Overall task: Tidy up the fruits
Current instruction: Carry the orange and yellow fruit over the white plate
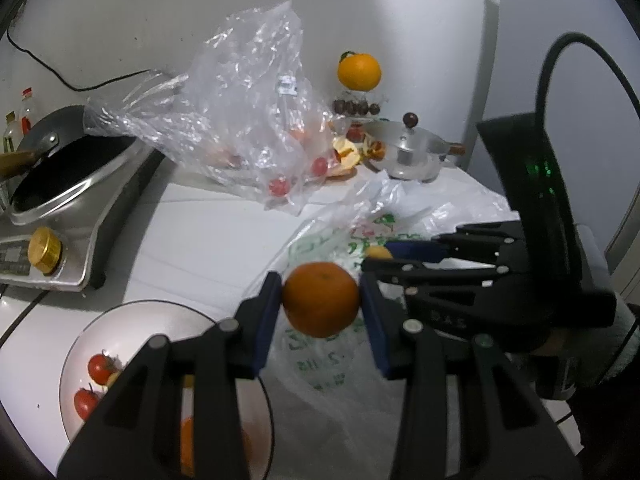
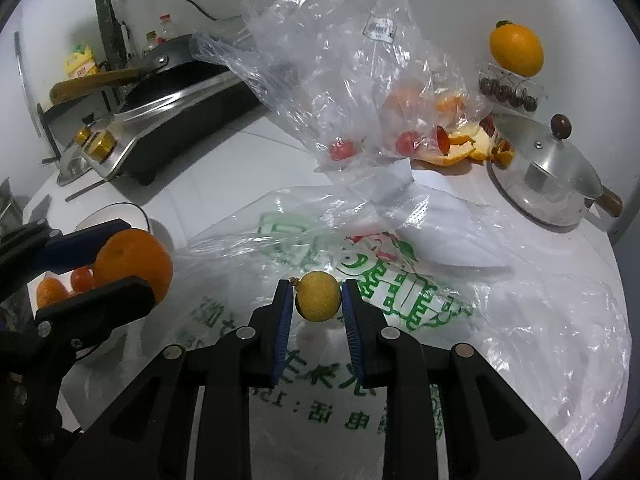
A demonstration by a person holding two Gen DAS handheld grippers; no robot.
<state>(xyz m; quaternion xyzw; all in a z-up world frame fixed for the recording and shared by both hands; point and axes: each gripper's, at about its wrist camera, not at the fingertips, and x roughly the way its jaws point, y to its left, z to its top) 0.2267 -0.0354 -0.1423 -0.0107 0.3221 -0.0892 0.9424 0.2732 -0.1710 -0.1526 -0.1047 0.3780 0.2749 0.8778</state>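
White surface [image 1: 208, 240] and a pale wall were seen in both views, with a cooker [image 1: 76, 184] carrying a dark wok at the left and a steel pot [image 1: 412, 156] at the back right. A crumpled clear bag [image 1: 244, 120] holding small red fruits was seen standing behind a flattened, green-printed plastic bag [image 2: 360, 280].

An orange [image 1: 321, 299] was clamped between the blue pads of the left hand-held gripper [image 1: 320, 304], held above the printed bag just beside a white plate [image 1: 120, 324]. Only in the left wrist view was the plate's content shown fully: red tomatoes [image 1: 99, 368] and part of another orange fruit. The orange's dimpled end was turned upward and toward the camera; its round form gave no clear long axis.

Only in the right wrist view was a small yellow fruit [image 2: 318, 296] seen clearly, pinched between the pads of the right hand-held gripper [image 2: 316, 300], its stem nub pointing toward the left pad. Another orange [image 2: 516, 49] was perched on a clear box of dark fruits at the wall.
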